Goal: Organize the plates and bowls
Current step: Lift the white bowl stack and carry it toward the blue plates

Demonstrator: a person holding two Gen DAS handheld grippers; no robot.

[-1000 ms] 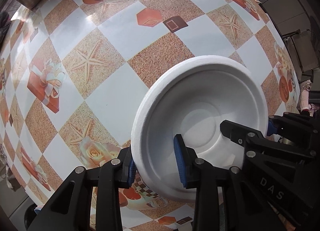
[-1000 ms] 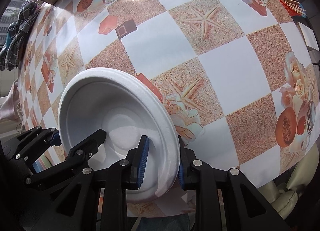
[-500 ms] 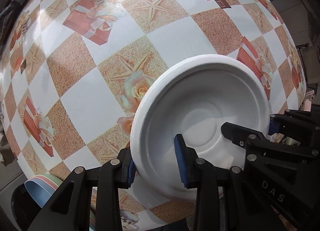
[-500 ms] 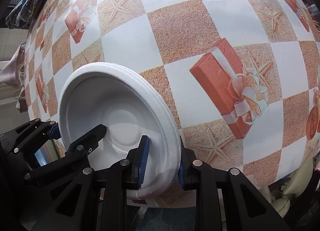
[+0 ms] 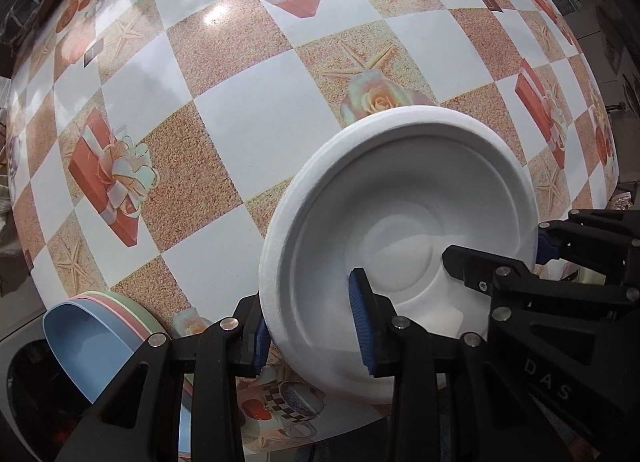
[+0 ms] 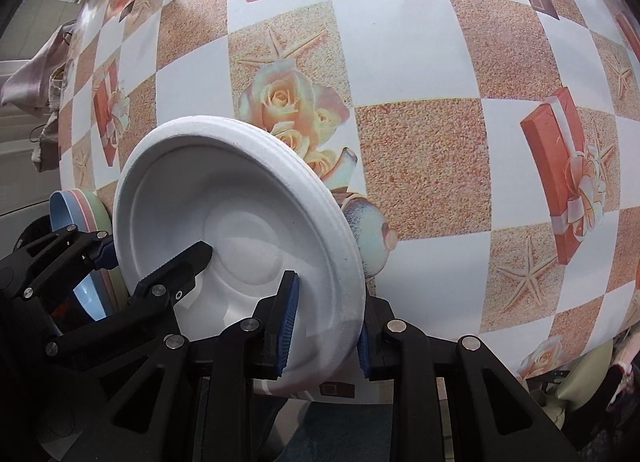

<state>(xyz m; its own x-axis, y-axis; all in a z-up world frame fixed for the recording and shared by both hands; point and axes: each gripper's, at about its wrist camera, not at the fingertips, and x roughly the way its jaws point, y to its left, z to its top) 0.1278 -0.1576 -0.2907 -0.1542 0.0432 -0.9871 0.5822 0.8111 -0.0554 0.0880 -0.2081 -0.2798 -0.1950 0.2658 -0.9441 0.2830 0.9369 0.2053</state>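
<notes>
A white foam bowl is held above the patterned tablecloth by both grippers. My left gripper is shut on its left rim, one blue pad inside and one outside. My right gripper is shut on the opposite rim of the same bowl. Each gripper shows in the other's view, the right one at the bowl's right edge and the left one at its left edge. A stack of coloured plates, blue on top with pink and green rims under it, sits at the table's near left corner, also in the right wrist view.
The table is covered by a checked cloth with starfish, roses and gift boxes. Its near edge runs just below the bowl. Clothing hangs beyond the far left edge. A cushioned seat shows at the lower right.
Both grippers have carried the bowl toward the table's near left corner. The stack of coloured plates has come further into view on the left.
</notes>
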